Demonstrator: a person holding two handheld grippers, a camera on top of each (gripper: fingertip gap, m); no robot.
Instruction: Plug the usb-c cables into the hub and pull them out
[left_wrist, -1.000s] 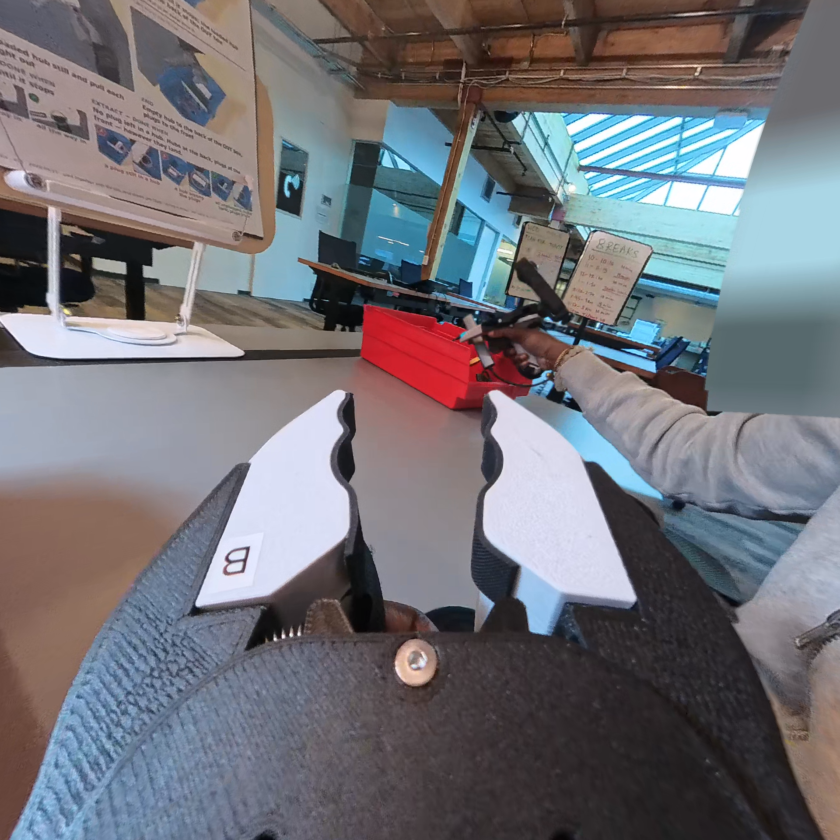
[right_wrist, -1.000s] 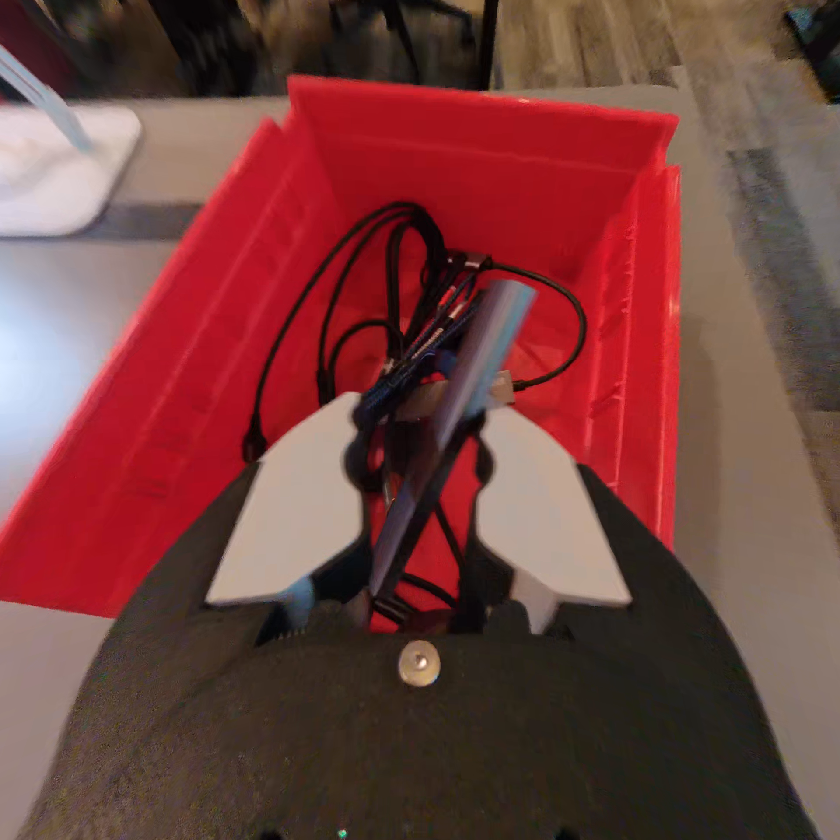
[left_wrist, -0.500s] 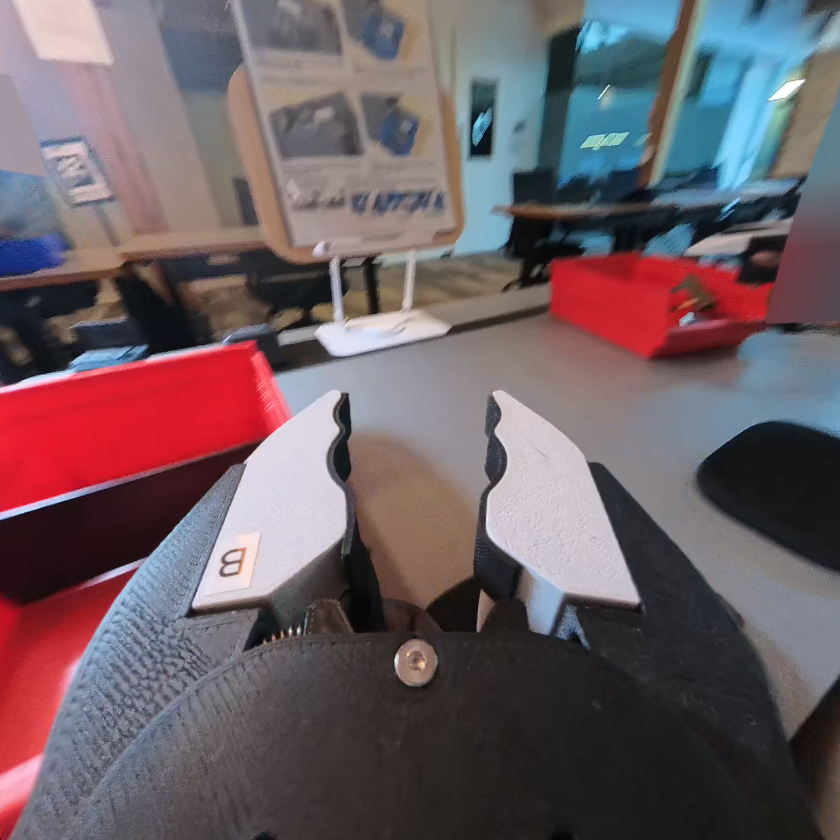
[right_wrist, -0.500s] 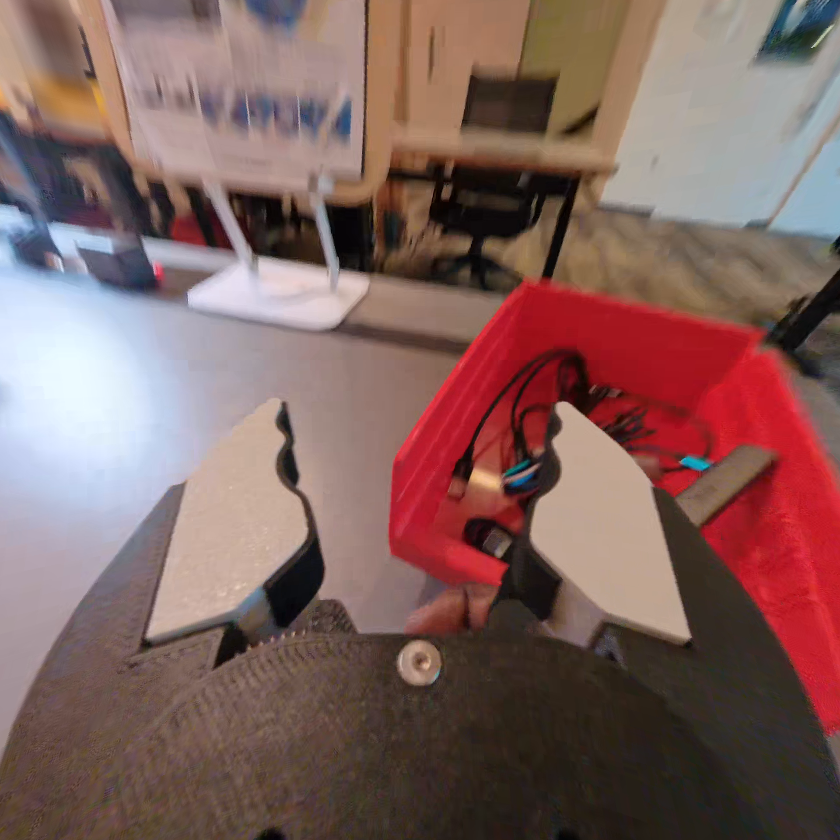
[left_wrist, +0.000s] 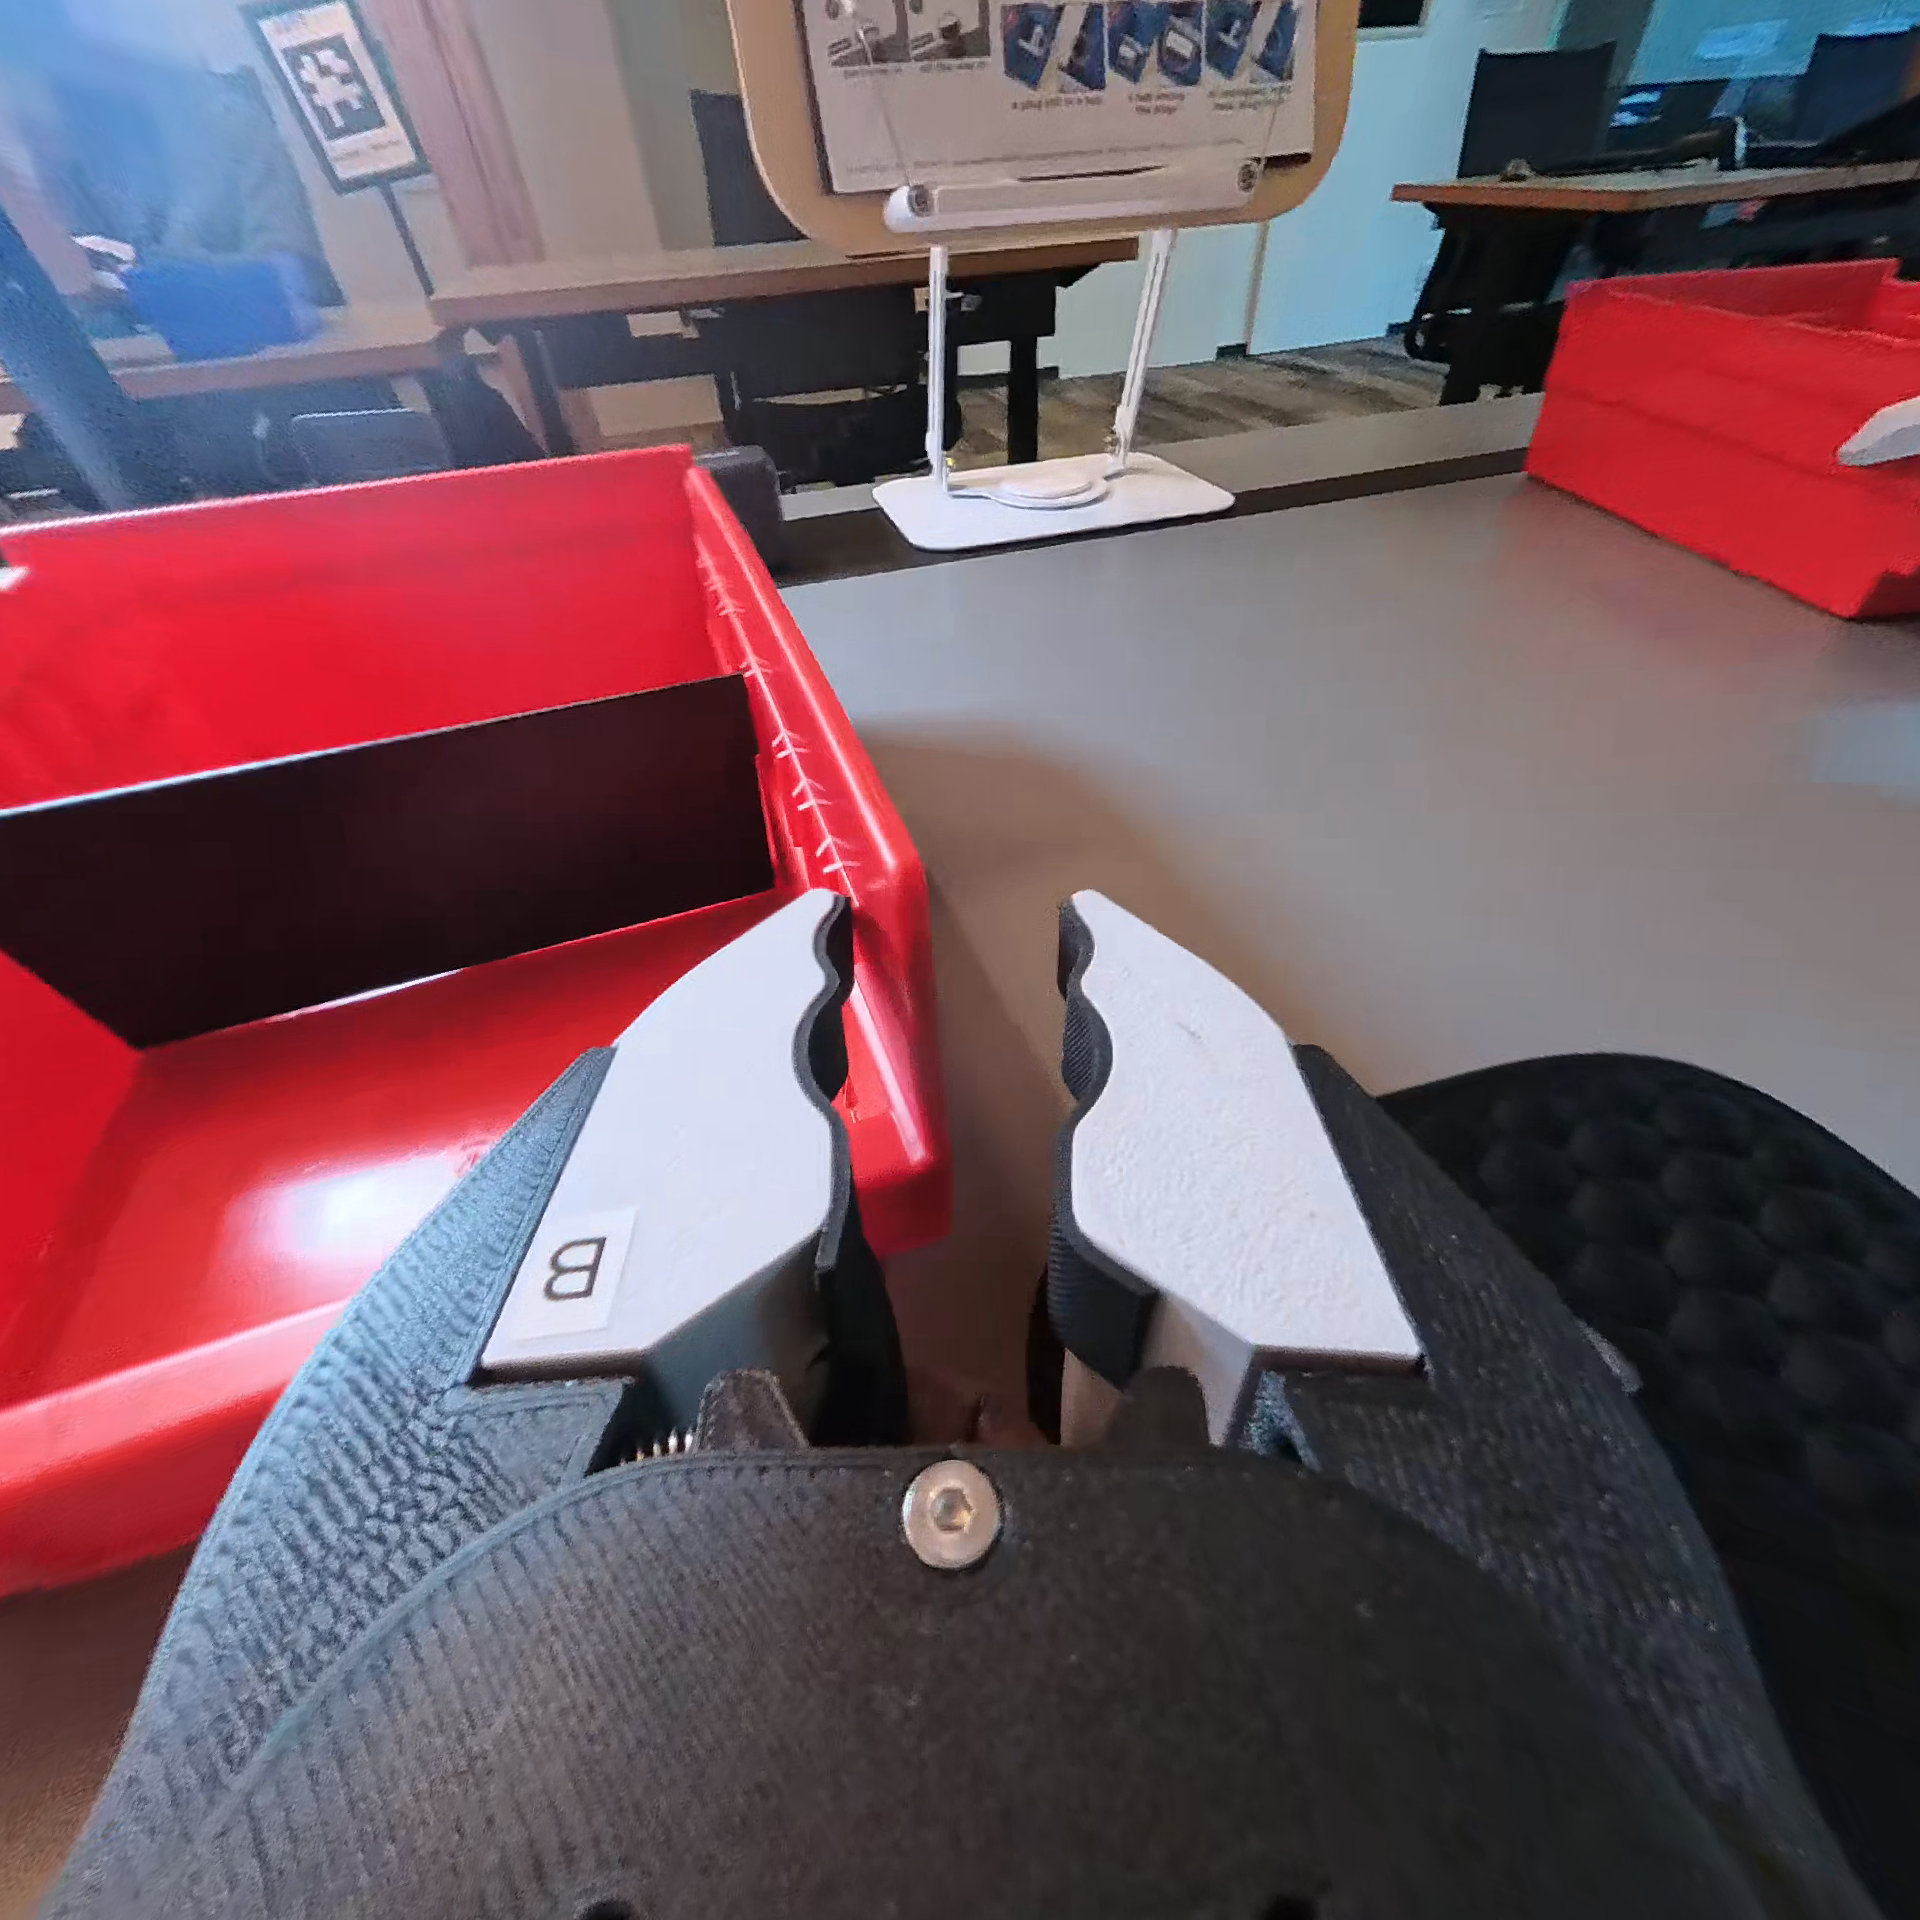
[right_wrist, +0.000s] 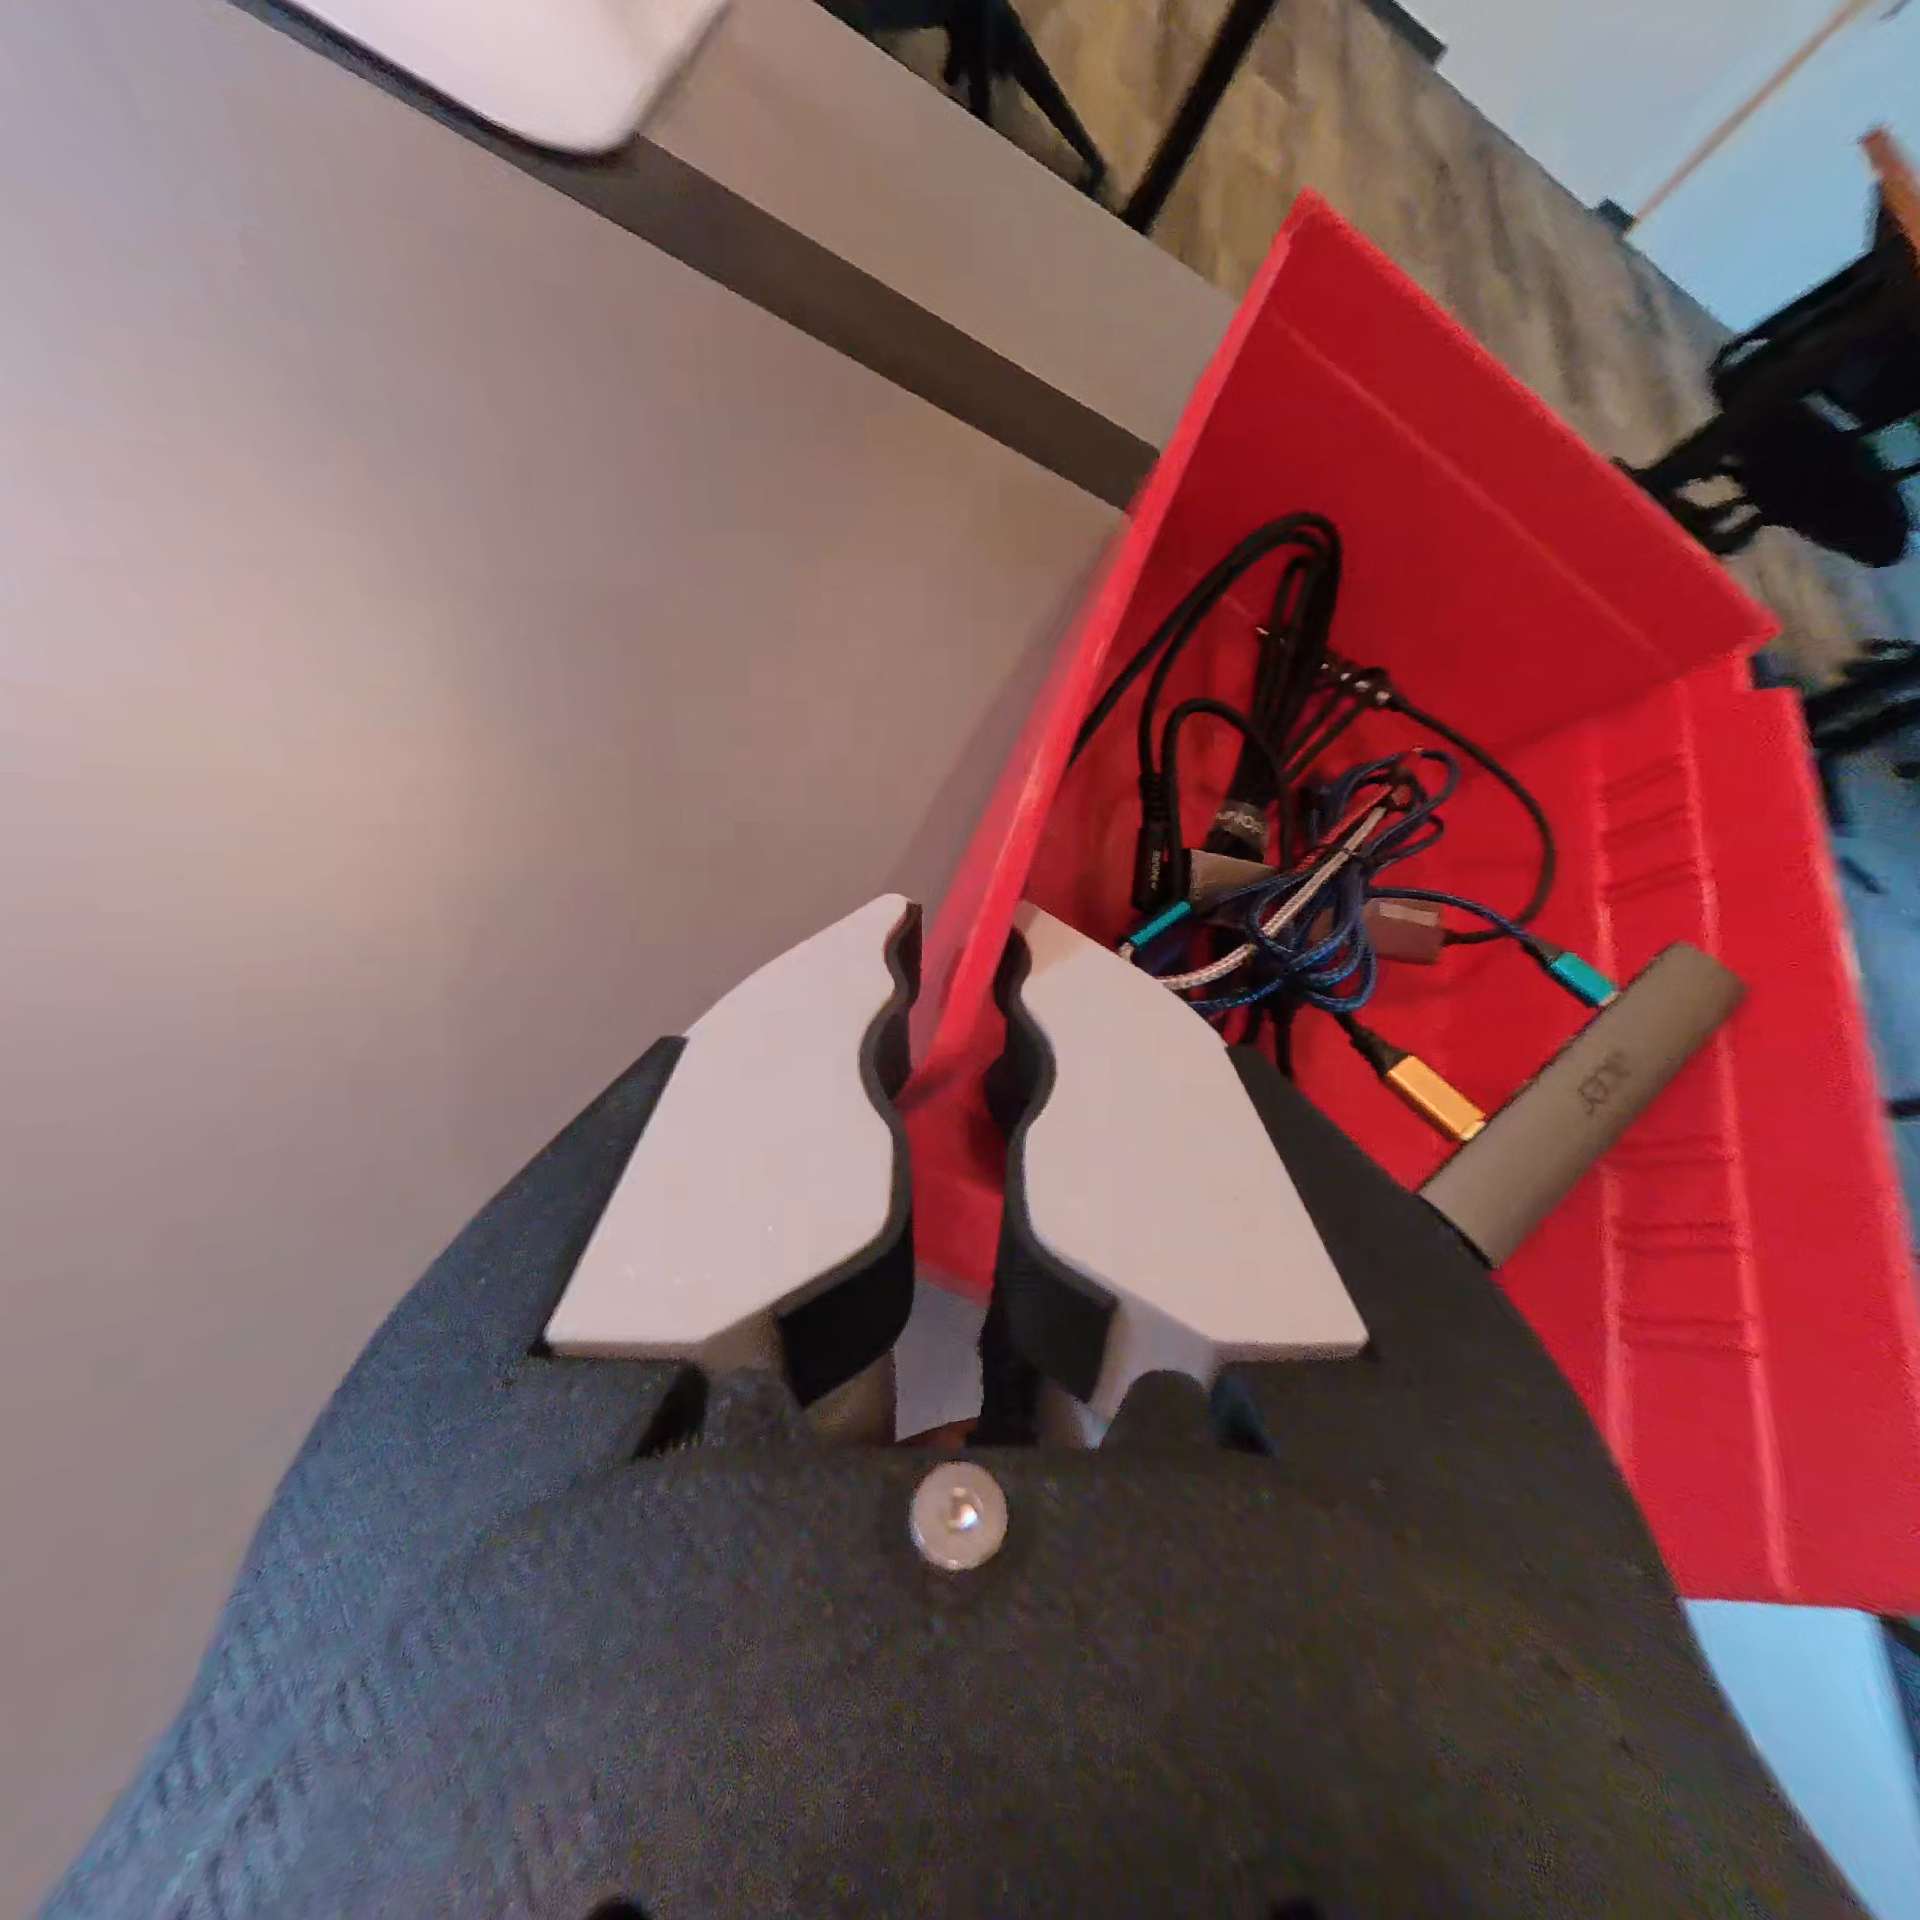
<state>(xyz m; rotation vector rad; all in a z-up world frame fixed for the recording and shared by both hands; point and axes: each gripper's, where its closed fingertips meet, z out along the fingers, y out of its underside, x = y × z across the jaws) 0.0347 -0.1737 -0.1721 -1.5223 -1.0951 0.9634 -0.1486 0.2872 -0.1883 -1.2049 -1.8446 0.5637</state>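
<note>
Seemingly the right gripper (right_wrist: 961, 997) straddles the near wall of the red bin (right_wrist: 1662, 1351), jaws narrowed around that rim, though contact is unclear; right of its fingers lie the tangled cables (right_wrist: 1299, 914) and grey hub (right_wrist: 1590, 1101), unplugged. Left gripper (left_wrist: 956, 987), moderately spread, holds nothing beside an empty divided bin (left_wrist: 312, 1143). Next: pick hub out.

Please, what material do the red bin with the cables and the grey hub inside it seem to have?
The red bin looks like moulded plastic: slightly glossy walls with ribs. The hub seems to be matt grey metal, perhaps aluminium: its surface is smooth and even, though painted plastic is possible.
</note>
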